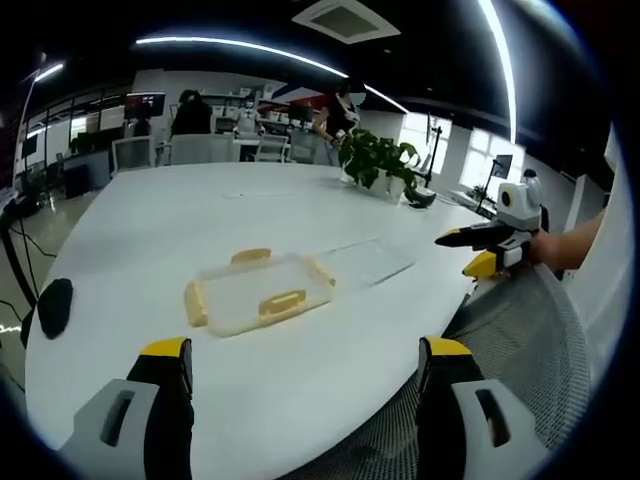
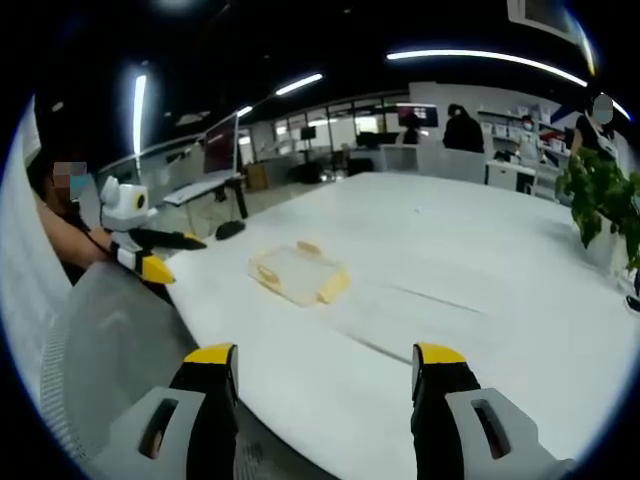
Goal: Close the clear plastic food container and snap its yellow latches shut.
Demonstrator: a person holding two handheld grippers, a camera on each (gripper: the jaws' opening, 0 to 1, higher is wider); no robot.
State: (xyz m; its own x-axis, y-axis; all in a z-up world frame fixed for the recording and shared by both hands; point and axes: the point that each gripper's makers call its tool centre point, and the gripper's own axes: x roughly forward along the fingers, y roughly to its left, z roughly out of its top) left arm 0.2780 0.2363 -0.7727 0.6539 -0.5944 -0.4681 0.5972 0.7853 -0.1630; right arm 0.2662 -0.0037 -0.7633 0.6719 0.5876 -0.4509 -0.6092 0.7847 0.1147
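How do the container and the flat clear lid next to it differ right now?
The container is a raised tray with yellow latches around it; the lid lies flat with no yellow showing. The container reads cloudy, the lid nearly invisible. Both are clear plastic on the white table, side by side.

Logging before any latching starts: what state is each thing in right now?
Clear container: on the white table, lid on; whether it is pressed shut is unclear.
Yellow latches: too blurred to tell if snapped.
Left tongs: open, empty.
Right tongs: open, empty.
Potted plant: upright.
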